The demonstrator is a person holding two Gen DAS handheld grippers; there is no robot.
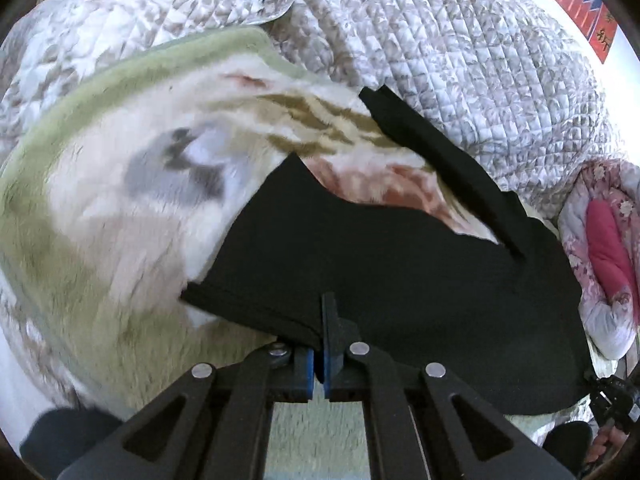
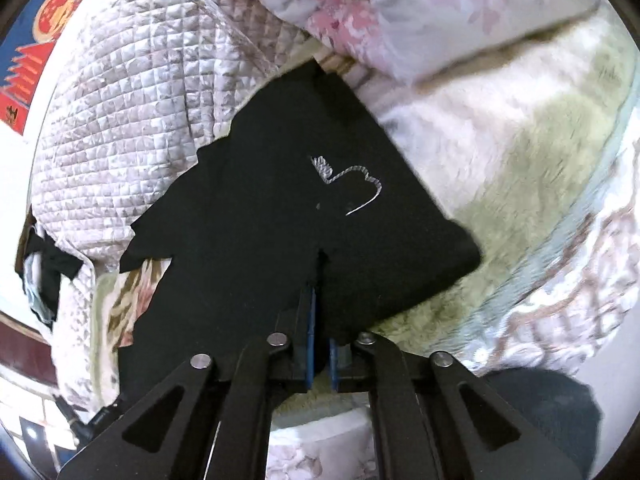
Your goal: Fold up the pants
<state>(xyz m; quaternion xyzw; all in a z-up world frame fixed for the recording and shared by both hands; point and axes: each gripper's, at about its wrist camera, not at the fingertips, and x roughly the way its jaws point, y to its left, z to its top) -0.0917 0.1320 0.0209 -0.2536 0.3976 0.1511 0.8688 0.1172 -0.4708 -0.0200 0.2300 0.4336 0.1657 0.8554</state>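
The black pants (image 1: 400, 264) are held over the fleece blanket (image 1: 120, 208) on the bed, clamped by the left claw (image 1: 322, 344) and the right claw (image 2: 320, 300), white stitching (image 2: 352, 184) being seen only in the right view.

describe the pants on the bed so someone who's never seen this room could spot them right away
Start at the bed's fluffy cream and green blanket, in front of the grey quilted cover. On it lie the black pants, pinched by the left gripper and right gripper. They alone are plain black, with a small white squiggle.
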